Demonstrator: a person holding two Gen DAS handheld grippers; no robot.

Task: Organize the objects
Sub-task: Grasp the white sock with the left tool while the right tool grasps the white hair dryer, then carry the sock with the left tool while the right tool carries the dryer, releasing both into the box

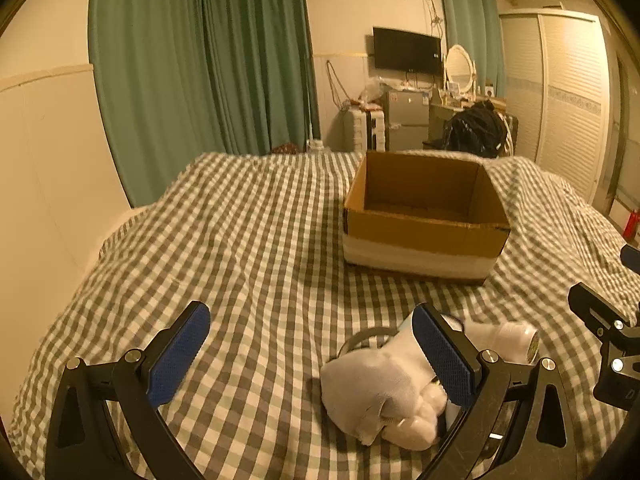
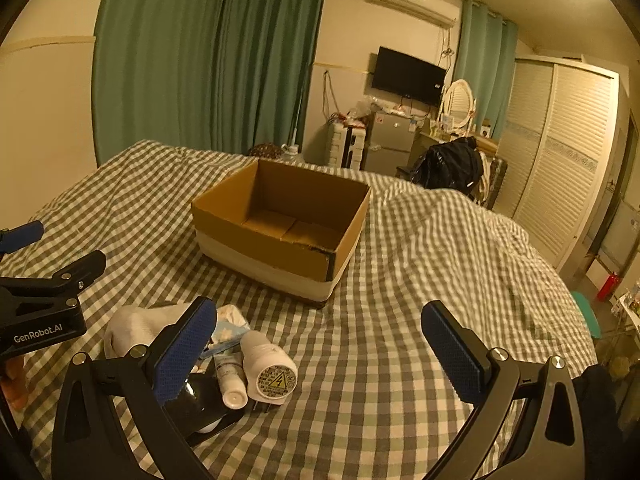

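While both hand-held grippers hover wide open and empty over the checked bed (image 1: 248, 240), the left one (image 1: 312, 356) has a white sock (image 1: 372, 384) by its right finger. Beside the right one (image 2: 320, 348) lie a plug (image 2: 269, 368), a tube (image 2: 231, 380) and a packet (image 2: 230, 322). Farther up the bed stands an empty box (image 2: 280, 236).

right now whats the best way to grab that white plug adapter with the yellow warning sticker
Grip the white plug adapter across its rounded body, behind the stickered end face. It lies on its side on the checked bedsheet, with a small tube close against its left flank and open sheet on its right. The open right gripper should probably come down from above, one finger on the free right side.
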